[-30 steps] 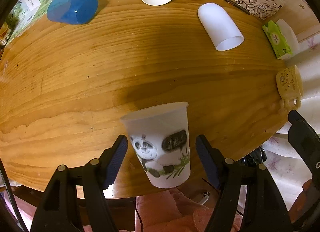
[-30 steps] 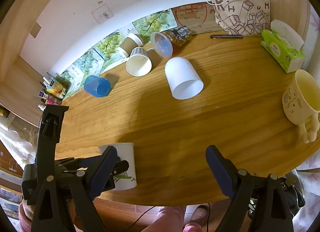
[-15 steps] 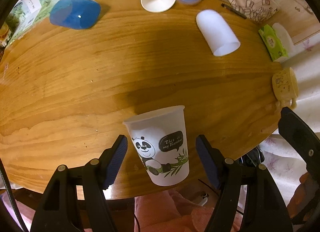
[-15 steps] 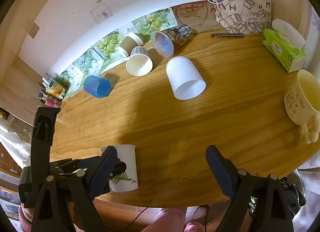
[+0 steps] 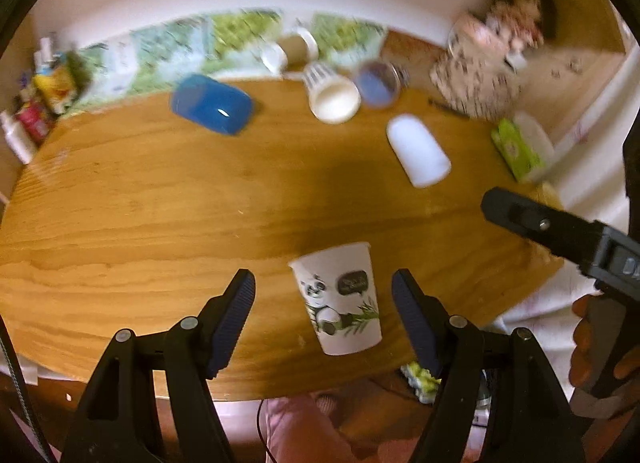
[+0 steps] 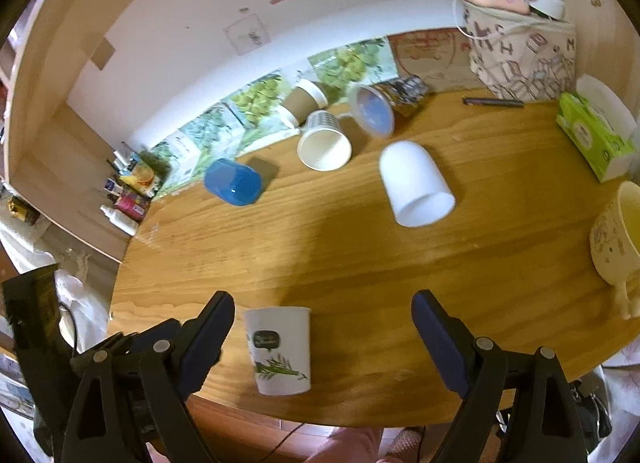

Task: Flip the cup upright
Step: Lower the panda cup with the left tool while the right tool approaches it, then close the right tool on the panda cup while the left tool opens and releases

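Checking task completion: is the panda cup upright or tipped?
Upright. The panda cup stands on its narrow base, rim up, between the open left gripper, untouched.

The panda cup (image 6: 281,349) stands on the table (image 6: 360,263) at its near edge; behind it, the white cup (image 6: 414,185) lies well apart.

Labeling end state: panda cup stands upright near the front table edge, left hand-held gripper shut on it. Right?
Not quite. The panda cup does stand upright near the front edge of the table, but the left hand-held gripper is open, its fingers clear of the cup on both sides. The left wrist view shows the gaps.
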`<state>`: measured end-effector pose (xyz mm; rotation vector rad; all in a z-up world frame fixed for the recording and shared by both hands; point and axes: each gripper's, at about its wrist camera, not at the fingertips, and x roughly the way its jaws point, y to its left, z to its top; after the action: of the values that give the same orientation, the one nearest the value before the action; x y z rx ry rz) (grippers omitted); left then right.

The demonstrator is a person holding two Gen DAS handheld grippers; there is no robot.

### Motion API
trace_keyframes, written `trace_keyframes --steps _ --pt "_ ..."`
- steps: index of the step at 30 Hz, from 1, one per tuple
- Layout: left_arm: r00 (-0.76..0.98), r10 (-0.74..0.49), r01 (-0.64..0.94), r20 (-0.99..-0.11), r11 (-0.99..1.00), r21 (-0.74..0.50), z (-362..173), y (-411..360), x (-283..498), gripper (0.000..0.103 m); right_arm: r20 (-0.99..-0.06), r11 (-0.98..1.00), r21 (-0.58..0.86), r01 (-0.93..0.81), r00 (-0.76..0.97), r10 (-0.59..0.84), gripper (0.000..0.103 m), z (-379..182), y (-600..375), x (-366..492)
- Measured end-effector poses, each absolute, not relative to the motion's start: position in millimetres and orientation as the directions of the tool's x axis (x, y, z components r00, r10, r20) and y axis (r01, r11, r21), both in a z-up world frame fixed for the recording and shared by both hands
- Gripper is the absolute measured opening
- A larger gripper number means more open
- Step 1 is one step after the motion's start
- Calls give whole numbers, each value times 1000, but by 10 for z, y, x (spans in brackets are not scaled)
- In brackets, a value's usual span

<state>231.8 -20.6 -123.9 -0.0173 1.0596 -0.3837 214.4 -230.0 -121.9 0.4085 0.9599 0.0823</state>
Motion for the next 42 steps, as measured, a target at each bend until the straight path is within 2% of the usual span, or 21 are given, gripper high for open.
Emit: trace_keyframes --steps 9,18,27,42 --pt "629 -301 175 -716 953 -247 -1153 216 2090 74 -701 927 374 21 660 268 91 -1269 -2003 2068" --pt "725 -240 137 -646 969 -207 -1084 473 1904 74 -654 930 367 -19 705 273 91 -1542 -1810 1996" --pt "729 -247 119 -639 964 -237 -1067 648 1908 74 -700 930 367 -7 657 281 91 -1831 -1670 2122" --pt "672 -250 105 -697 964 -245 -1227 700 2083 74 -794 906 420 57 507 336 91 -2293 -1565 2333"
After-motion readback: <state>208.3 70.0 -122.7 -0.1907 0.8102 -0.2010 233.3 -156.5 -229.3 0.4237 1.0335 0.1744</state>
